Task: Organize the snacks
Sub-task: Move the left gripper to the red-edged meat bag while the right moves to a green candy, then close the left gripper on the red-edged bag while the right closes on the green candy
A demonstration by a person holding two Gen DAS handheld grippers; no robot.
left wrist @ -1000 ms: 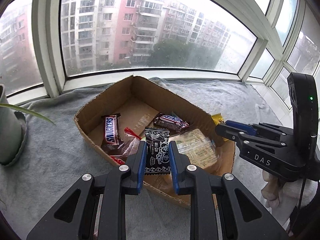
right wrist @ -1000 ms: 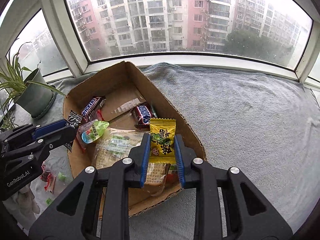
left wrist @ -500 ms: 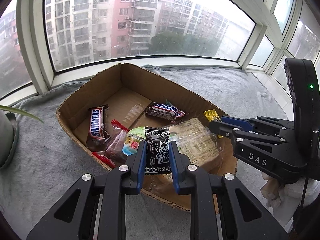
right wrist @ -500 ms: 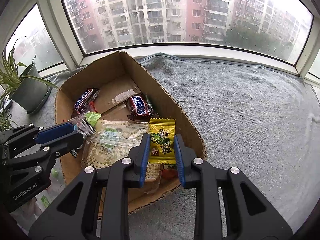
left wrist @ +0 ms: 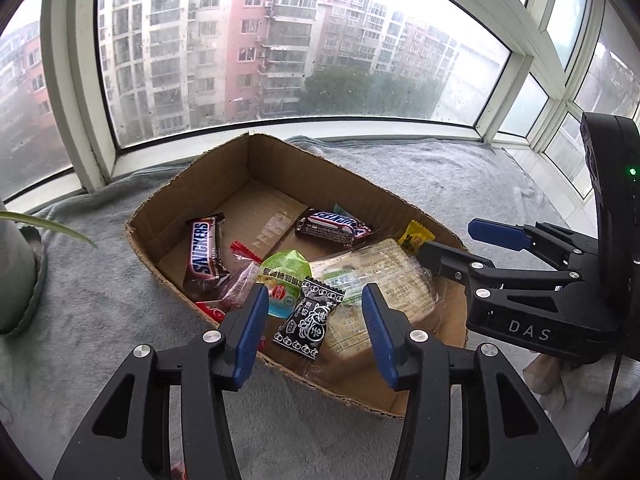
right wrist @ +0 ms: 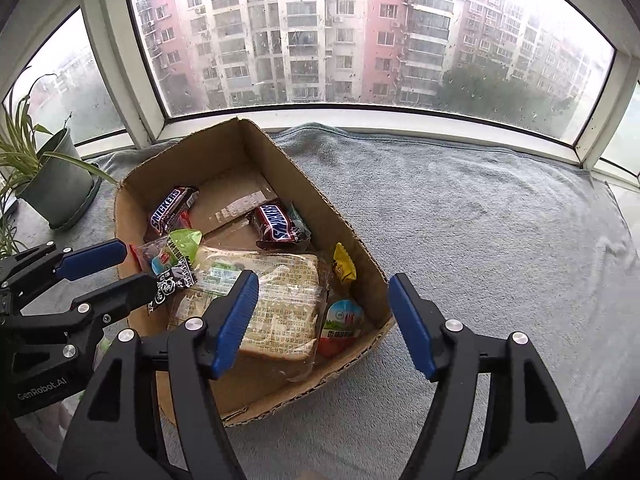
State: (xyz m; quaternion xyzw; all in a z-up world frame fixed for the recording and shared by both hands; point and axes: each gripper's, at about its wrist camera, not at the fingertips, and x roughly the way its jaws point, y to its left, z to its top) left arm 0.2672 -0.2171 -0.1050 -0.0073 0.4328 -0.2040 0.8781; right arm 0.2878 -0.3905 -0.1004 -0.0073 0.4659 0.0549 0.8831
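Observation:
An open cardboard box [left wrist: 280,168] sits on a grey blanket and holds snacks: two Snickers bars [left wrist: 204,256] [left wrist: 332,228], a wrapped bread pack [left wrist: 376,280] and a green jelly cup [left wrist: 284,280]. My left gripper [left wrist: 312,312] hovers over the box's near edge, its jaws opening. A black sachet [left wrist: 308,322] lies tilted between the fingers, clear of both pads. My right gripper [right wrist: 320,312] is over the box's near right corner, its jaws opening wide with nothing gripped. A yellow sachet [right wrist: 344,266] leans against the box's right wall [right wrist: 340,232].
A potted plant [right wrist: 56,184] stands left of the box by the window. The grey blanket [right wrist: 480,240] spreads to the right of the box. A red jelly cup [right wrist: 340,328] lies in the near right corner. White window frames run along the back.
Both grippers have opened. The left let go of the black sachet, which tilted and dropped. The right released the yellow sachet, which now rests against the box's right wall.

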